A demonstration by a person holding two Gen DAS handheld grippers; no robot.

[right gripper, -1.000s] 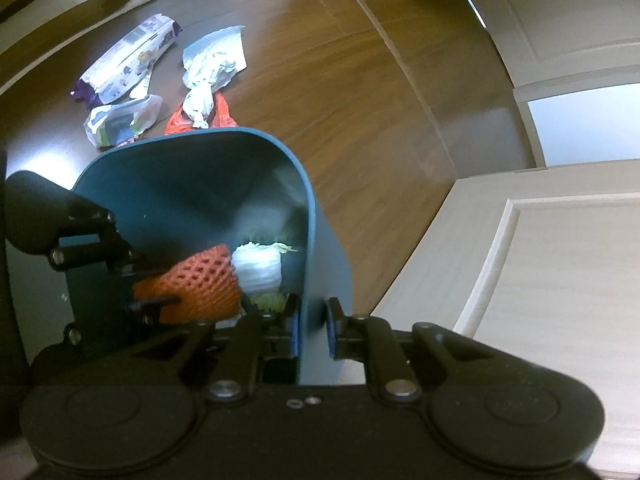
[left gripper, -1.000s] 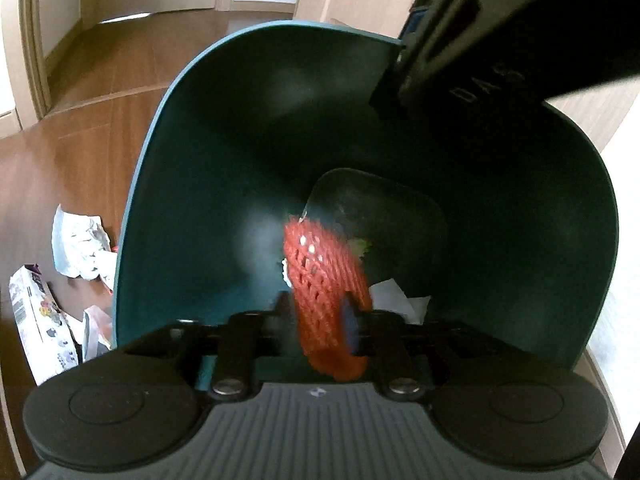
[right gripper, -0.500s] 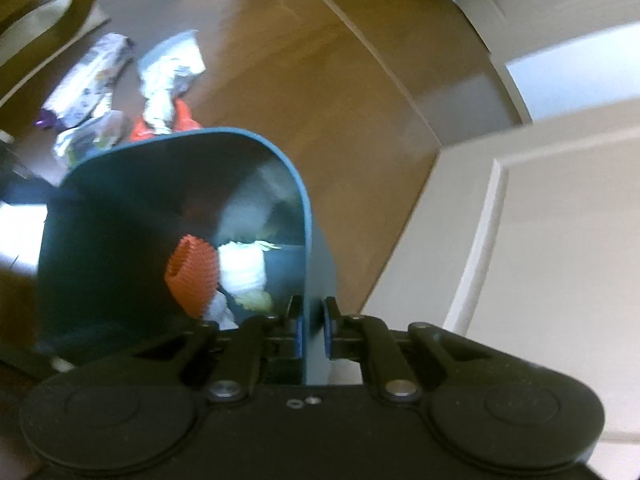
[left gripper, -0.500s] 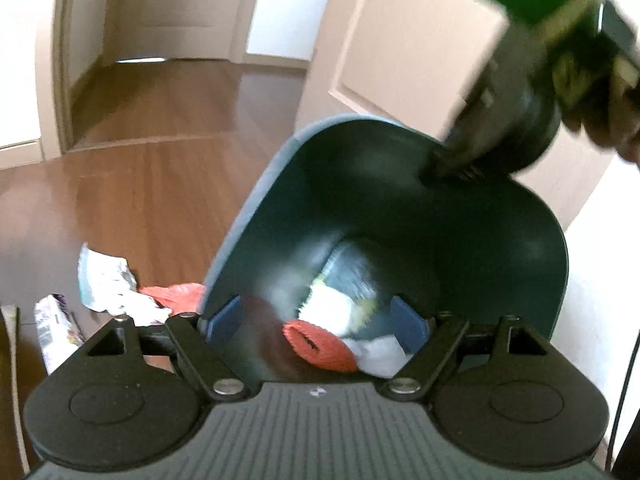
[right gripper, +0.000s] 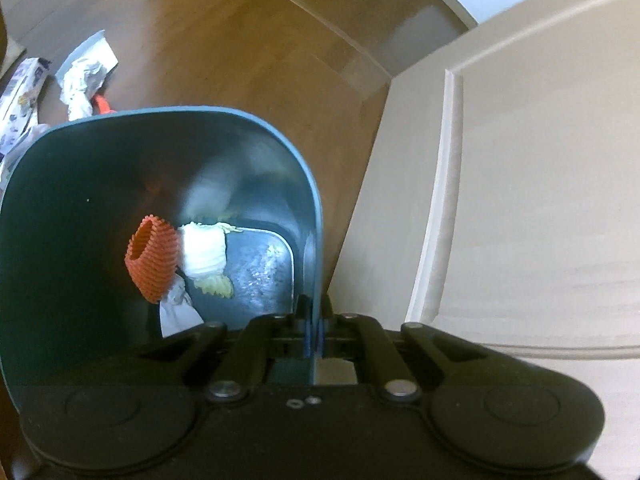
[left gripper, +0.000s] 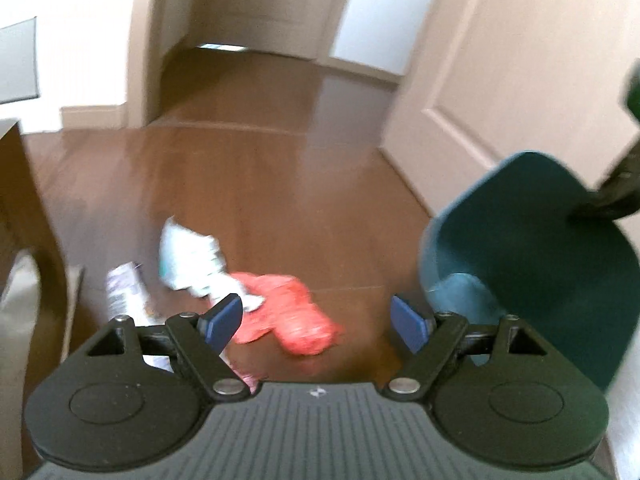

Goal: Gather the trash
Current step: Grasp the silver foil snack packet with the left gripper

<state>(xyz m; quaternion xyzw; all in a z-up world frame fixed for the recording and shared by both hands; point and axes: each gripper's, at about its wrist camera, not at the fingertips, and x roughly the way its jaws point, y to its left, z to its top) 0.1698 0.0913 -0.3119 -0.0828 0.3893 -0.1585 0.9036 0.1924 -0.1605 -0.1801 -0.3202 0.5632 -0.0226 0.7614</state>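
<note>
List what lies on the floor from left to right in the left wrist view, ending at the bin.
Purple-and-white packet → crumpled white wrapper → red plastic bag → teal bin.

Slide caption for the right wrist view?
Right gripper clamps teal bin rim; orange foam net and white scraps inside.

Brown wood floor [left gripper: 248, 184]: white crumpled wrapper [left gripper: 188, 258], red bag [left gripper: 288, 312], printed packet [left gripper: 124, 292] clustered, touching.
</note>
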